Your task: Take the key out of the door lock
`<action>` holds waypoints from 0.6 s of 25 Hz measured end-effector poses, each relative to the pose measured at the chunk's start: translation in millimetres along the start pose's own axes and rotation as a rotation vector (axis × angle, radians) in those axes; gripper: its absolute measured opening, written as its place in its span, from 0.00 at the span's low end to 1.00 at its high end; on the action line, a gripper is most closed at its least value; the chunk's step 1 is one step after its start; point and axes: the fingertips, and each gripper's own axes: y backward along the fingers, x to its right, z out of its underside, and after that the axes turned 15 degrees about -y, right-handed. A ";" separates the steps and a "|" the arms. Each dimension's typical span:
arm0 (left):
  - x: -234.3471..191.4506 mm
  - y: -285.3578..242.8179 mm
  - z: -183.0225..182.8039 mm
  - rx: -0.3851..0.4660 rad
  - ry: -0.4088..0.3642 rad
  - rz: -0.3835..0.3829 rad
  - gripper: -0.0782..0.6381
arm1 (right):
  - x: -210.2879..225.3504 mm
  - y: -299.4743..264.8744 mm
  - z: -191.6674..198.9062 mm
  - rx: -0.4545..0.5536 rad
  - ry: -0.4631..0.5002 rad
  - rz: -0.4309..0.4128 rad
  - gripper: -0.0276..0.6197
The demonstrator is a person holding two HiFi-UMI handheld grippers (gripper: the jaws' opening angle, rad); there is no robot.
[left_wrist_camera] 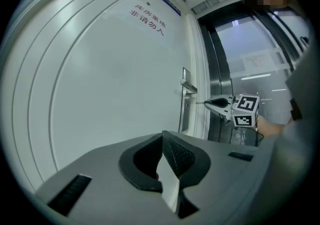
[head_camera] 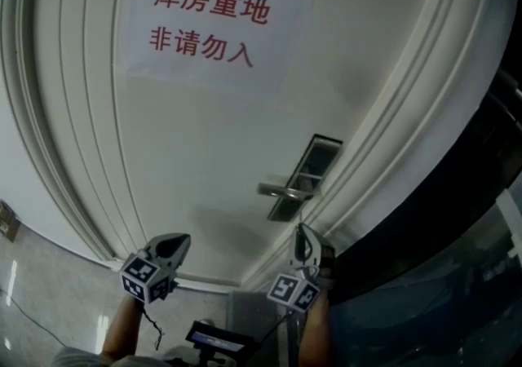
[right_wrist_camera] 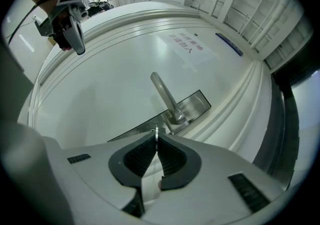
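A steel lock plate [head_camera: 314, 157] with a lever handle [head_camera: 281, 191] sits on the white door [head_camera: 204, 153]. My right gripper [head_camera: 303, 231] is just below the plate, shut on a thin metal key [right_wrist_camera: 156, 131] that sticks out past its tips toward the plate's lower end [right_wrist_camera: 135, 131]. In the left gripper view the key [left_wrist_camera: 201, 102] points at the door, and its tip seems a little apart from the plate [left_wrist_camera: 185, 106]. My left gripper [head_camera: 181, 240] hangs to the left, away from the lock, shut with nothing between its pads [left_wrist_camera: 172, 151].
A white paper sign [head_camera: 208, 27] with red characters is stuck high on the door. Moulded frame ridges [head_camera: 383, 145] run along the door's right edge, with a dark metal and glass partition [head_camera: 457, 259] beyond. A person's forearms [head_camera: 122, 324] hold both grippers.
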 end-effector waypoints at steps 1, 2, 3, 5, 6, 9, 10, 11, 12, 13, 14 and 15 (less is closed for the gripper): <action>1.0 1.3 0.0 0.001 0.000 0.002 0.12 | -0.3 3.9 -0.1 0.000 -0.005 0.003 0.08; 2.1 2.6 0.2 0.001 0.000 0.004 0.12 | -0.5 8.0 0.2 -0.001 -0.013 0.006 0.08; 3.4 4.1 0.5 0.000 -0.001 0.006 0.12 | -0.7 12.4 0.7 -0.004 -0.024 0.008 0.08; 5.6 7.8 1.0 -0.001 -0.004 0.009 0.12 | -1.8 21.0 1.7 -0.009 -0.058 0.007 0.08; 6.6 9.6 1.1 0.000 -0.005 0.010 0.12 | -2.5 25.3 2.4 -0.011 -0.079 0.006 0.08; 10.0 15.6 2.6 0.001 -0.007 0.014 0.12 | -4.7 38.9 7.2 -0.019 -0.156 0.008 0.08; 11.1 18.2 3.2 0.000 -0.008 0.015 0.12 | -5.9 43.6 9.3 -0.019 -0.189 0.009 0.08; 12.2 20.9 3.5 0.000 -0.008 0.015 0.12 | -7.1 48.4 10.3 -0.016 -0.223 0.010 0.08; 13.3 23.6 3.5 0.001 -0.007 0.015 0.12 | -8.1 53.1 10.2 -0.012 -0.257 0.009 0.08; 14.2 26.2 3.1 0.003 -0.007 0.015 0.12 | -9.3 57.4 10.0 -0.008 -0.290 0.007 0.08; 15.0 28.6 2.6 0.006 -0.006 0.015 0.12 | -11.2 61.4 10.4 -0.003 -0.322 0.003 0.08; 15.9 31.1 2.4 0.008 -0.007 0.015 0.12 | -13.4 65.7 10.9 0.000 -0.357 -0.002 0.08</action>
